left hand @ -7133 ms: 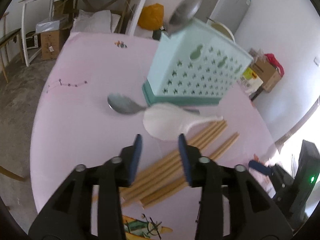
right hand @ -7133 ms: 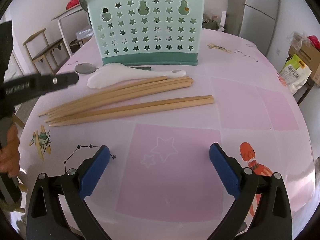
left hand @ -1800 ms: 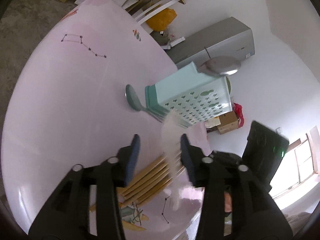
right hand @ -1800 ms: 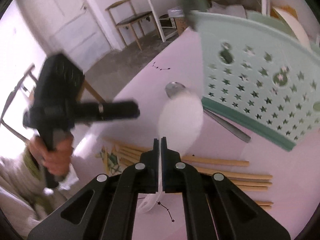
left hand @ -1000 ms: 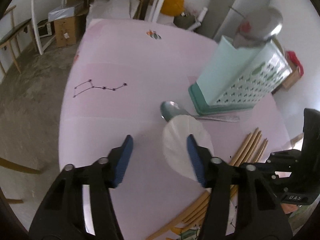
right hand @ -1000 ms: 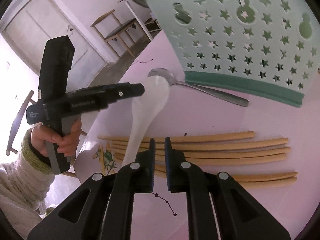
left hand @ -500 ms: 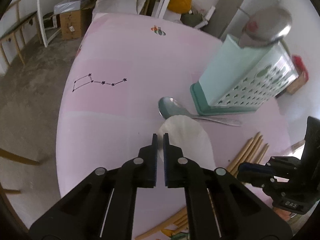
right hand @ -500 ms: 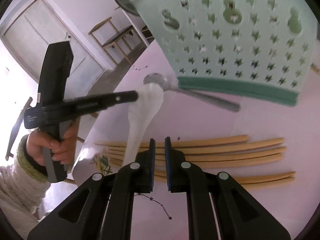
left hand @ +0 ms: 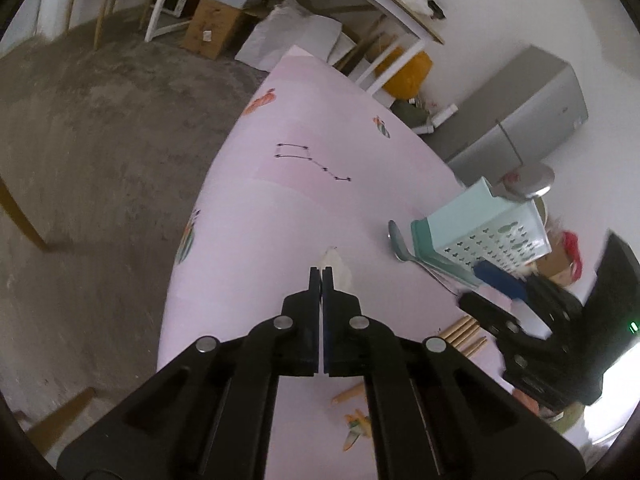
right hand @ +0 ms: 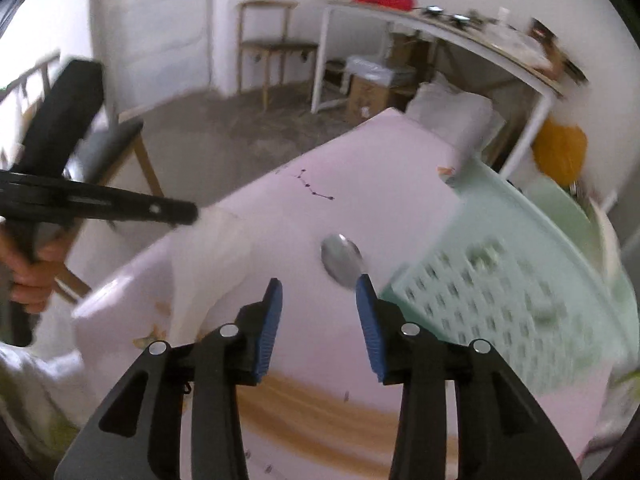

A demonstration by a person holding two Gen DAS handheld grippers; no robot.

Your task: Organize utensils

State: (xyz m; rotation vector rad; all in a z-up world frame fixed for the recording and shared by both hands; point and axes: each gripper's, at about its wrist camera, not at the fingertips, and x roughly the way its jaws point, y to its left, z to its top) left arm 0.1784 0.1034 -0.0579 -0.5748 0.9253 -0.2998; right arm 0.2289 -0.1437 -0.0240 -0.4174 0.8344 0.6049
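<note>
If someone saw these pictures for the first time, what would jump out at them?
The left tool is shut on a white rice paddle held over the pink table. Beside it, the right tool is opening with nothing between its jaws, above a metal spoon that lies by the mint utensil basket.

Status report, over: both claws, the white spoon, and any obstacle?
Left claw shut on white spoon. Right claw opening, nothing between its pads. Metal spoon lies before the green basket.
</note>
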